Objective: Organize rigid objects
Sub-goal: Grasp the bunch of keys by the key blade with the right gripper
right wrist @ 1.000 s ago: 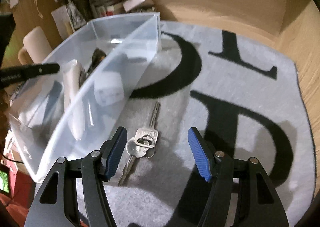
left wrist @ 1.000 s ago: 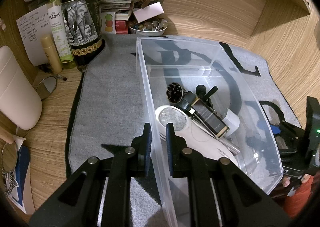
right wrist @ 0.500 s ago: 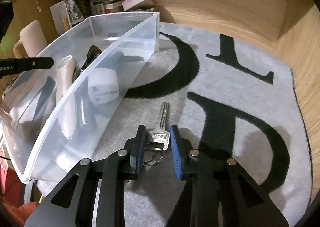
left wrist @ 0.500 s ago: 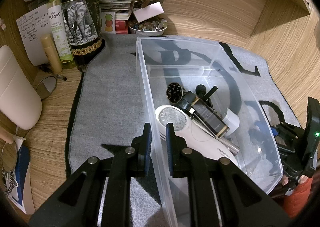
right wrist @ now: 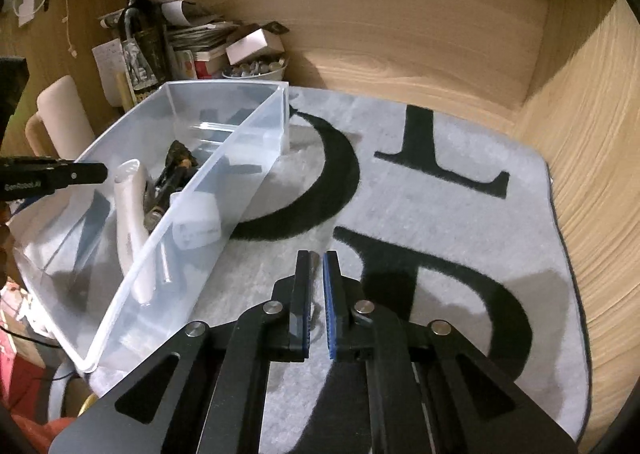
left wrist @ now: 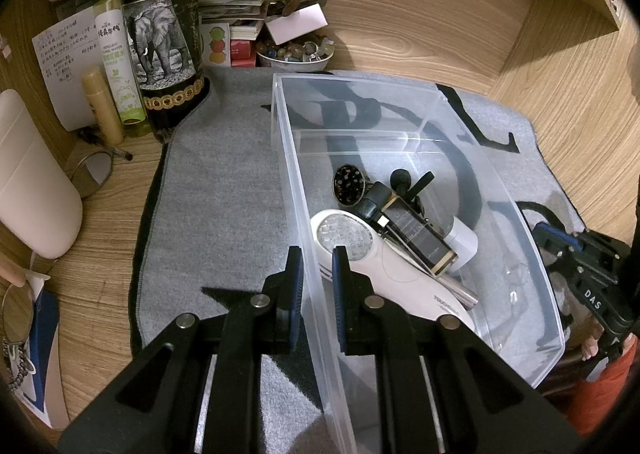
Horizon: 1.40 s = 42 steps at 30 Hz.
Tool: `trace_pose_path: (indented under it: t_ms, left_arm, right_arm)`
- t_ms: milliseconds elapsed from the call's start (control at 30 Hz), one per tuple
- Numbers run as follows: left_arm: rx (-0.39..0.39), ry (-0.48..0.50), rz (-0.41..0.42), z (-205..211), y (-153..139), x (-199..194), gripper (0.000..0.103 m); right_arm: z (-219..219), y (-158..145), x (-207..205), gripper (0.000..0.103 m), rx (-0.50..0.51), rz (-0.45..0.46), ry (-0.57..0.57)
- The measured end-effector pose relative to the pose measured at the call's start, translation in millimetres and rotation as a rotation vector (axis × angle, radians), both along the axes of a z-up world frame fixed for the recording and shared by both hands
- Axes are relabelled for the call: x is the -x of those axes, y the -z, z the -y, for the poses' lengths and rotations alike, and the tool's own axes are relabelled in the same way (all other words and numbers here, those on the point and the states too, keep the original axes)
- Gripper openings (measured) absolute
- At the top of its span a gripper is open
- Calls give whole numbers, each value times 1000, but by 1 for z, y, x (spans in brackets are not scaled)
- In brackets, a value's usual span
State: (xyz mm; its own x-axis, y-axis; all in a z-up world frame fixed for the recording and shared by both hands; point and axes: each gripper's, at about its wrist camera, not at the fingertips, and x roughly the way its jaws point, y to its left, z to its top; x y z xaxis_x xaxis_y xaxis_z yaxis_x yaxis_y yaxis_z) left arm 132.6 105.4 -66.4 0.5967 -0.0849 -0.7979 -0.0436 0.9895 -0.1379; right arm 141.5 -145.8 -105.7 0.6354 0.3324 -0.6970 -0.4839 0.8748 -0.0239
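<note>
A clear plastic bin (left wrist: 536,282) stands on the grey mat (left wrist: 224,190). It holds a white handheld device (left wrist: 384,270), a dark perfume bottle (left wrist: 420,238), a white plug adapter (right wrist: 196,224) and other small items. My left gripper (left wrist: 317,254) is shut on the bin's left wall. My right gripper (right wrist: 317,258) is lifted above the mat (right wrist: 440,214), right of the bin (right wrist: 192,210). Its jaws are shut on the keys (right wrist: 314,318), of which only a sliver and a ring show between the pads.
A dark wine bottle (left wrist: 160,34), a green spray bottle (left wrist: 116,54), a tan tube (left wrist: 102,106), a bowl of stones (left wrist: 296,54) and stacked papers crowd the back left. A white rounded object (left wrist: 28,182) and a small mirror (left wrist: 94,172) lie left. Wooden walls close the back and right.
My right gripper closed on the keys on the mat, then rose with them. My left gripper has held the bin wall throughout.
</note>
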Motion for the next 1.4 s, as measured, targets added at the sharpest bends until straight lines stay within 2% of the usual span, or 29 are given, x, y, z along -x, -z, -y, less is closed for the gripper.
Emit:
trace_pose_path:
  t_ms: [33,67,100,167,267,333,367,400,667,700,733,967,1133,1233,1300,1400]
  left_arm:
    - [0,0,0,0,0,0,12]
    - [0,0,0,0,0,0,12]
    - [0,0,0,0,0,0,12]
    - [1,0,-1,0,0,0,12]
    - [4,1,-2,0,0,0,12]
    - [7,0,-2,0,0,0,12]
    - [7,0,-1,2,0,0,12]
    - [7,0,-1,1,0,1,12]
    - [6,1,-1,0,0,1,12]
    - [8,1,-1,0,0,1,12]
    - [8,1,-1,0,0,1,12]
    - [8,1,-1,0,0,1,12]
    - [6,1,-1,0,0,1,12]
    - [8,1,-1,0,0,1,12]
    - [8,1,-2,0,0,1,12]
    - [8,1,-2,-1,0,1,12]
  right_arm:
    - [-1,2,-1,8,-3,-20,0]
    - [-2,6,-2,13,1,-28,1]
    - [-4,10,-3,24,12,-34,3]
    - [-7,20,-3,36,34,-48,8]
    - [-10,36,-7,36,48,-91,2]
    - [-10,38,-6,36,42,-75,3]
    - [-10,37,-5,33,41,-70,5]
    - [-10,37,-6,23,39,-70,7]
    - [-6,26,-5,21,12,-36,22]
    - [-6,23,-5,5,7,-28,23]
    - [-5,19,-5,3,-6,-37,14]
    - [1,-2,1,3,-2,43,42]
    - [4,-1,-1,4,0,33,35]
    - [1,11,-6,17,20,-25,24]
    - [0,19,-7,33,34,-33,35]
    - [0,31,-7,33,57,-64,33]
